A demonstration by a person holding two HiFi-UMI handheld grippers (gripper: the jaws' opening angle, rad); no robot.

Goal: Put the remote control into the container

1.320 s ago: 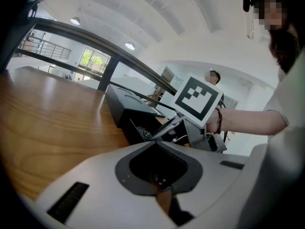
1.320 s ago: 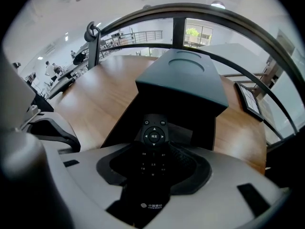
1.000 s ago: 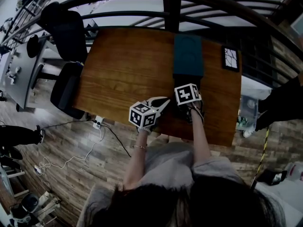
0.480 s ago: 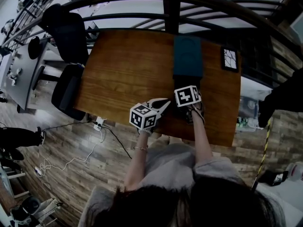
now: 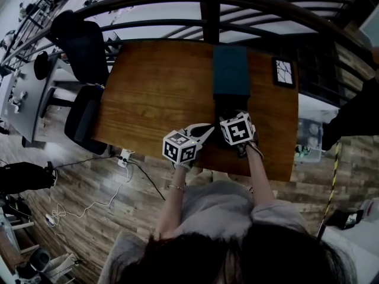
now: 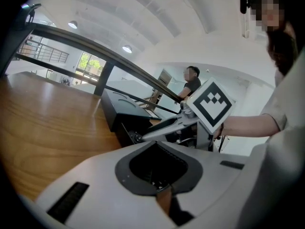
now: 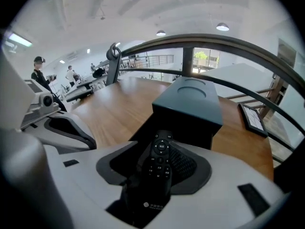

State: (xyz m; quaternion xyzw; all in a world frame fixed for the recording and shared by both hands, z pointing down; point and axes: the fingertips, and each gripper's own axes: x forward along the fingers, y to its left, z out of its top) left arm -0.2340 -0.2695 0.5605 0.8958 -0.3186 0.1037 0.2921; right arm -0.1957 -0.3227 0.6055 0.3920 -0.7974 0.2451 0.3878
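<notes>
Jaws clamped on remote control (image 7: 159,175), right gripper (image 7: 161,149) seemingly drawn back from container (image 7: 190,104)

**Bare left, blocked ahead**

The table (image 5: 154,87) is lying bare across its left half. The container (image 5: 231,70) is standing just ahead of the right gripper (image 7: 161,151), blocking its level path. The left gripper (image 5: 204,129) is sitting close at its left, and the railing (image 5: 254,3) is closing off the far edge.
</notes>
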